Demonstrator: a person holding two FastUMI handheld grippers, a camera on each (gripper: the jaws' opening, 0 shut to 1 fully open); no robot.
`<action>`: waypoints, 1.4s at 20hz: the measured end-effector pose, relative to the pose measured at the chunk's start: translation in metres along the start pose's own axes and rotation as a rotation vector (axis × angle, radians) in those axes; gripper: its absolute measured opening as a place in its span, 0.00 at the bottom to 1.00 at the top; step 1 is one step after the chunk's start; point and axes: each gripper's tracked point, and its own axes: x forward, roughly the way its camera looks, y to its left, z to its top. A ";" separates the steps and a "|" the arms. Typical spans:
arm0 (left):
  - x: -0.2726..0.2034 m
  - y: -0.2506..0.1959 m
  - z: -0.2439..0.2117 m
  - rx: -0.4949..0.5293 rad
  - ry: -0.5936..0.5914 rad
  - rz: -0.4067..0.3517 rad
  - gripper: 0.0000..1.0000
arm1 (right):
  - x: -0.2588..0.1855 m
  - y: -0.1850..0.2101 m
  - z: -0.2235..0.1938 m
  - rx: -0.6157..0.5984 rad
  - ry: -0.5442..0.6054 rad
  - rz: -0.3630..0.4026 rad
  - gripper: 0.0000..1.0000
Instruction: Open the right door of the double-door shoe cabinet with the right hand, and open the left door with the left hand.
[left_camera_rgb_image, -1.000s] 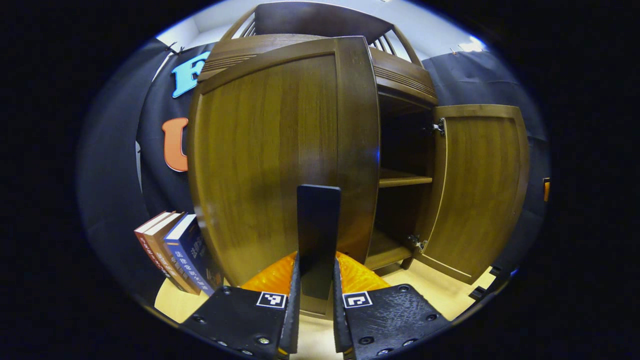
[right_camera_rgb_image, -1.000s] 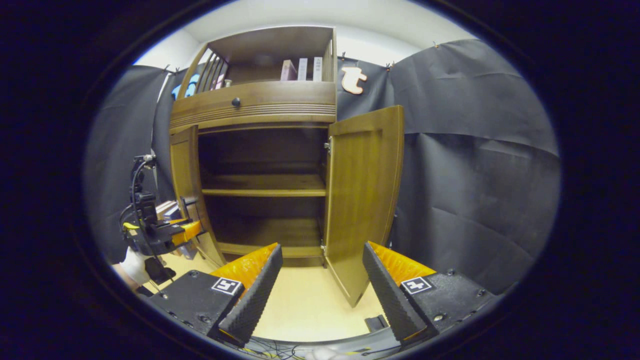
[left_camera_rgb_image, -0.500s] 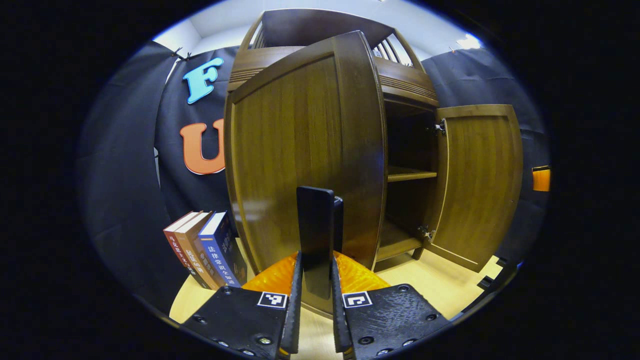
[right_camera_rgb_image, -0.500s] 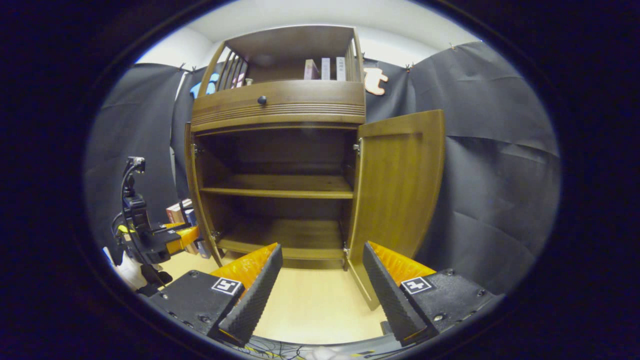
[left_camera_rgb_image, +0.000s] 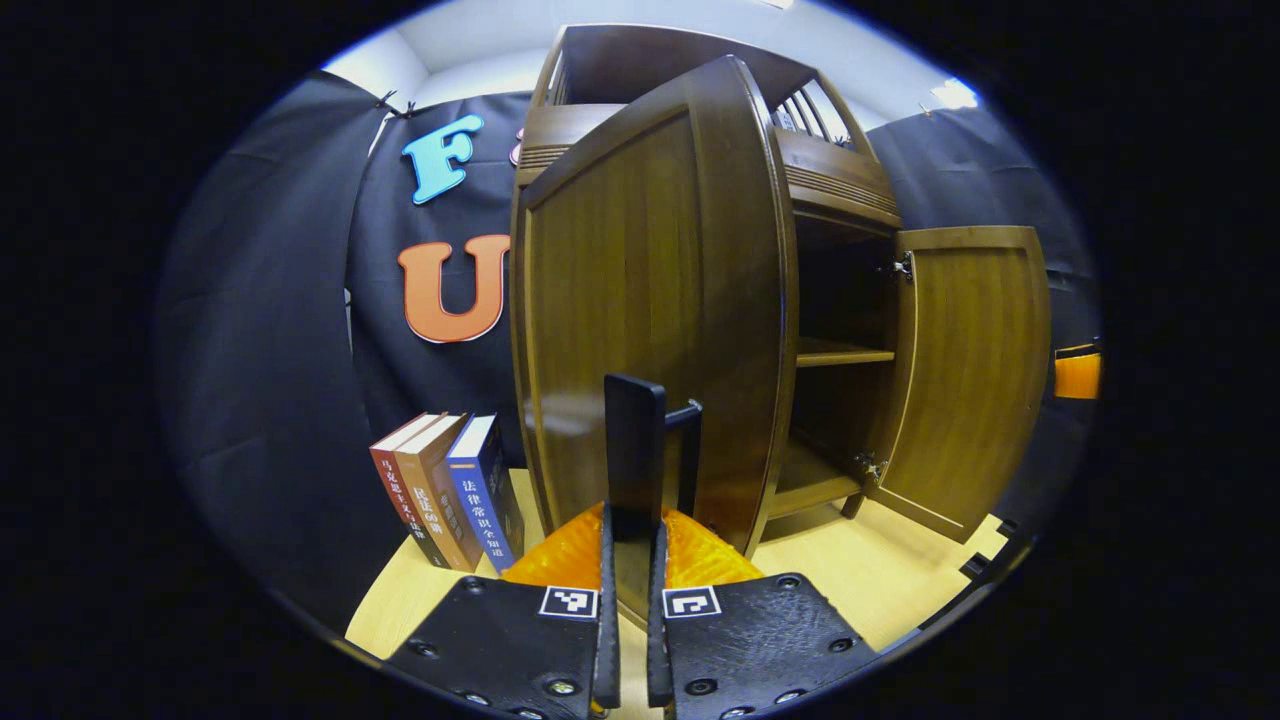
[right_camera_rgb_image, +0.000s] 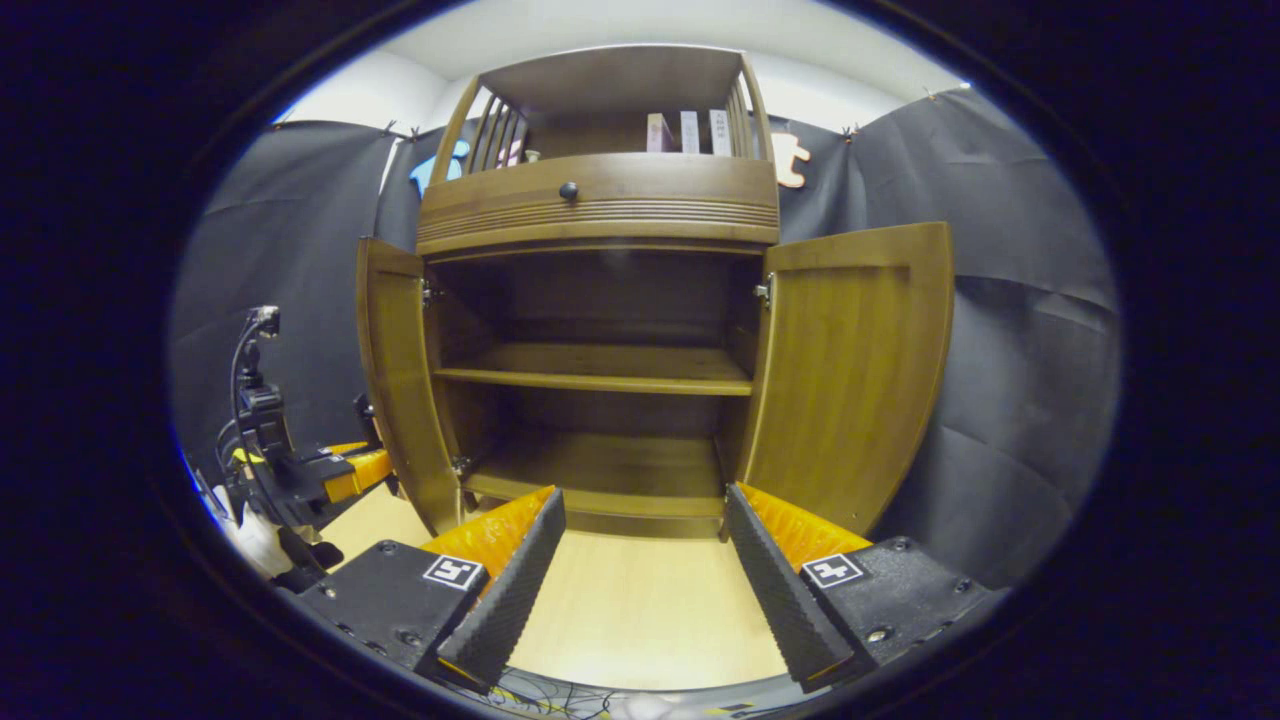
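Observation:
The brown wooden shoe cabinet (right_camera_rgb_image: 600, 200) stands with both doors swung out. In the left gripper view the left door (left_camera_rgb_image: 640, 280) fills the middle, and my left gripper (left_camera_rgb_image: 632, 525) is shut on its dark upright handle (left_camera_rgb_image: 634, 440). The right door (left_camera_rgb_image: 975, 370) hangs open beyond it. From the right gripper view I look straight into the cabinet, with the left door (right_camera_rgb_image: 395, 370) and right door (right_camera_rgb_image: 850, 370) on either side. My right gripper (right_camera_rgb_image: 645, 515) is open, holds nothing, and hangs over the floor in front of the cabinet. The left gripper (right_camera_rgb_image: 345, 472) sits at the left door's outer edge.
Three books (left_camera_rgb_image: 450, 490) lean on the light wooden floor (right_camera_rgb_image: 640, 610) left of the cabinet. More books (right_camera_rgb_image: 685, 130) stand on the cabinet's open top shelf, above a drawer with a round knob (right_camera_rgb_image: 568, 190). Two bare shelves lie inside. Black cloth walls close in both sides.
The left door has swung further out with my left gripper still shut on its handle. The right gripper stayed open and has shifted so that the cabinet sits more centred in its view.

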 end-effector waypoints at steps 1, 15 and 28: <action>-0.004 0.006 -0.005 -0.002 0.003 0.017 0.10 | 0.002 0.004 -0.001 -0.001 0.002 0.007 1.00; -0.024 0.060 -0.009 -0.050 -0.037 0.021 0.00 | 0.013 0.039 -0.005 -0.009 0.019 0.076 1.00; -0.029 0.120 -0.012 -0.019 -0.040 0.000 0.00 | 0.006 0.046 -0.003 -0.018 0.016 0.085 1.00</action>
